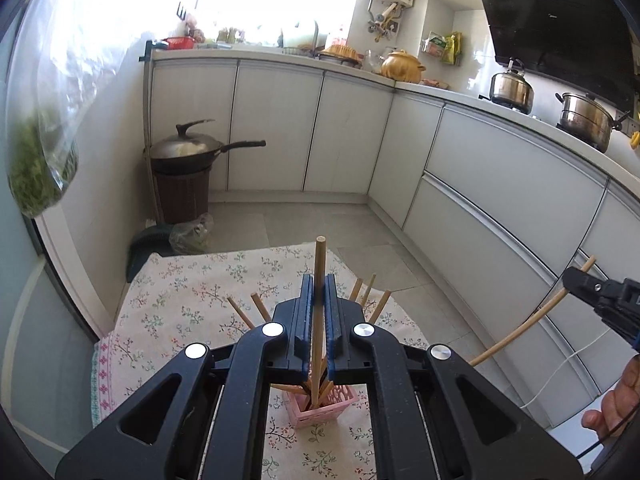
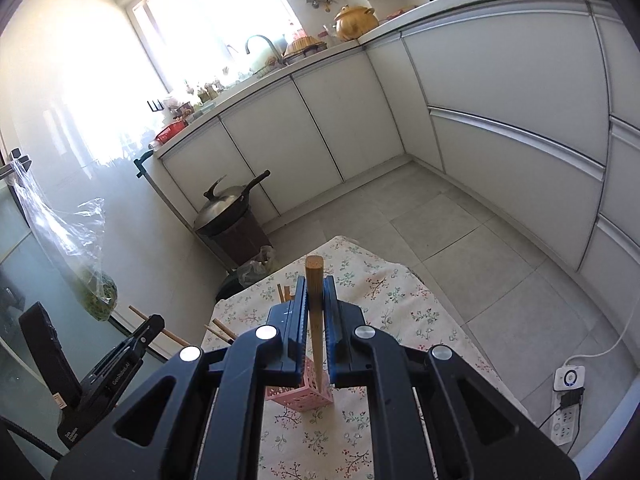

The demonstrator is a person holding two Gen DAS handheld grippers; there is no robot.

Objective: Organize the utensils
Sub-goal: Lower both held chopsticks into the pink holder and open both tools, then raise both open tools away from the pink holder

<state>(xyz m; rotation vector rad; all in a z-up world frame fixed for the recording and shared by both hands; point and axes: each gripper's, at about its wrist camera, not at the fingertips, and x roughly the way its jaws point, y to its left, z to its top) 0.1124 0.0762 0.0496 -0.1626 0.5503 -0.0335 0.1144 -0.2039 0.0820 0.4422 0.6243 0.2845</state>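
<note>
Nearest in the left wrist view, the left gripper [image 1: 319, 292] is clenched on a single wooden chopstick [image 1: 319, 280], the stick upright between the blue pads and its round top standing above the fingertips. Directly below and behind those jaws stands the pink holder [image 1: 320, 406], a perforated square basket on the floral tablecloth [image 1: 192, 292]; the lower end of the held stick reaches down to the holder's mouth, though the jaws hide whether it rests inside. More chopsticks [image 1: 260, 306] fan out of the holder to both sides of the gripper. To the right of the holder, at the frame edge, the right gripper [image 1: 572, 278] grasps a second chopstick [image 1: 520, 328], which slants away from the holder, apart from it; a hand [image 1: 612, 404] shows below it. In the right wrist view the right gripper [image 2: 315, 292] is likewise clamped on its chopstick [image 2: 314, 292], seen end-on and upright, with the pink holder [image 2: 308, 398] below the jaws on the tablecloth [image 2: 404, 304], and the left gripper [image 2: 150, 326] left of the holder with its stick [image 2: 138, 313] across its tip. Beyond the holder, past the table's far edge, a lidded wok [image 1: 188, 148] sits on a brown bin [image 1: 182, 196] on the tiled floor. Farther from the holder runs the white cabinet front [image 1: 276, 124] under the counter, bearing a clay pot [image 1: 402, 66], a kettle [image 1: 512, 86] and a steel pot [image 1: 586, 120] under the dark hood [image 1: 552, 16]. A power strip [image 2: 566, 408] lies on the floor right of the holder.
</note>
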